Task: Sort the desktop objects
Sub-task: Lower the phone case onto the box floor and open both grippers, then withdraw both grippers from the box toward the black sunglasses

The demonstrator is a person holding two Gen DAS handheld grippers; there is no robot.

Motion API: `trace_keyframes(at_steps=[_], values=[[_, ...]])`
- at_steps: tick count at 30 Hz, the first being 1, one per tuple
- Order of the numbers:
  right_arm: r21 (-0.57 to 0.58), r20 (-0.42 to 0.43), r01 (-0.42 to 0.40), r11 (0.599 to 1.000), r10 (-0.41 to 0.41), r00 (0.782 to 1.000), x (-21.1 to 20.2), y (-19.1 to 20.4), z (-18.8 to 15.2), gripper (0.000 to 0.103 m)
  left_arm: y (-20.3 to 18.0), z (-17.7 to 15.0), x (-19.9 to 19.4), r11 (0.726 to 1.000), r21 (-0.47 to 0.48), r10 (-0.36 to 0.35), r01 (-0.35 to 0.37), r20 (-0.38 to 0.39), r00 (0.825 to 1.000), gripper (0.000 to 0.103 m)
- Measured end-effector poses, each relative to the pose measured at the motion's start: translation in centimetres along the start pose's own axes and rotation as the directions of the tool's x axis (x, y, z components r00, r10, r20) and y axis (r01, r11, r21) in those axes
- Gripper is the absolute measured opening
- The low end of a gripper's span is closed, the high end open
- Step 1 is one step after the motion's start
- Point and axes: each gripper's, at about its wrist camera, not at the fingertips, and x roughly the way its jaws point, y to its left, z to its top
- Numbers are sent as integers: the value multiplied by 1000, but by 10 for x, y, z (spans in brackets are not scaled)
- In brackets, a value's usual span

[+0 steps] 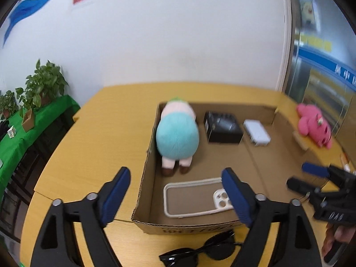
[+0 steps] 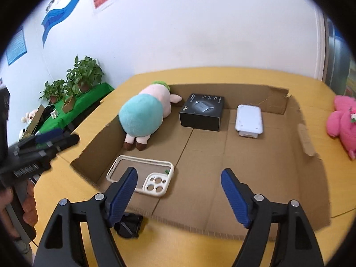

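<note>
Phone case lies in box, both grippers spread and empty; sunglasses before box judged next, needing a downward reach.

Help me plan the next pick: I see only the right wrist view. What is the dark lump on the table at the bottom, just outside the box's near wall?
Observer: Black sunglasses. The left wrist view shows both lenses; they lie on the table, right in front of the cardboard box.
Operator: Is the left tool carrying anything? I see it only side-on and blurred.
Observer: No. The left tool is wide open with nothing between its fingers; the phone case lies in the box below it.
</note>
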Motion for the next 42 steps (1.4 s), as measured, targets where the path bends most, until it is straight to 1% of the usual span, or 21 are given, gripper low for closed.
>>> trace_keyframes(at_steps=[1, 3, 7, 12, 15, 17, 22, 25, 27, 29, 31, 33, 34, 36, 38, 39, 40, 41, 42], values=[[-18, 7, 14, 1000, -14, 1000, -5, 2, -2, 78, -2, -1, -9, 1000, -12, 1, -1, 32, 999, 94], [-47, 21, 46, 998, -45, 999, -13, 7, -6, 78, -6, -2, -22, 1000, -24, 5, -3, 80, 997, 94], [-64, 33, 66, 996, -64, 997, -25, 8, -12, 78, -16, -6, -38, 1000, -10, 8, -7, 128, 992, 95], [-54, 46, 73, 996, -70, 996, -36, 6, -16, 78, -21, -12, -49, 1000, -8, 3, -2, 124, 992, 95], [-40, 46, 48, 998, -46, 998, -40, 5, -19, 78, -21, -17, -57, 1000, -2, -1, 1, 126, 992, 95], [-41, 48, 41, 998, -39, 998, -43, 6, -20, 78, -19, -21, -60, 1000, 4, 8, -8, 117, 993, 95], [-47, 61, 35, 998, -32, 998, -51, 8, -24, 78, -1, -35, -69, 999, -39, 17, -13, 109, 994, 95], [-44, 60, 28, 999, -25, 998, -53, 7, -27, 78, 6, -50, -64, 999, -48, -8, 12, 71, 997, 95], [-36, 58, 21, 999, -18, 998, -54, 6, -29, 78, 8, -62, -54, 999, -35, -36, 37, 25, 999, 95], [-24, 53, 16, 1000, -15, 998, -54, 3, -33, 78, 7, -74, -41, 997, -14, -70, 70, -29, 997, 95], [-14, 46, 13, 1000, -12, 999, -54, 1, -37, 78, 4, -85, -25, 996, 6, -90, 91, -97, 991, 95], [-7, 38, 6, 1000, -6, 999, -53, -1, -41, 78, 0, -93, -9, 992, 25, -119, 125, -165, 979, 95], [-5, 35, 3, 1000, -3, 999, -53, -2, -43, 78, -2, -98, -2, 990, 32, -127, 135, -187, 974, 95], [5, 30, 2, 1000, -2, 1000, -54, -5, -47, 78, -4, -105, 9, 990, 58, -112, 128, -214, 970, 95], [17, 25, 4, 1000, -5, 1000, -54, -9, -52, 78, -6, -111, 20, 988, 95, -94, 120, -244, 965, 92], [25, 22, 8, 1000, -8, 1000, -55, -11, -54, 78, -8, -114, 26, 985, 115, -94, 128, -261, 961, 91], [32, 20, 11, 999, -12, 1000, -55, -13, -56, 78, -9, -116, 29, 982, 129, -96, 136, -275, 957, 87], [42, 17, 12, 999, -12, 1000, -55, -16, -58, 78, -10, -118, 33, 979, 146, -96, 142, -289, 952, 80], [54, 12, 10, 998, -11, 1000, -55, -20, -61, 78, -13, -121, 37, 975, 166, -91, 147, -306, 948, 77]])
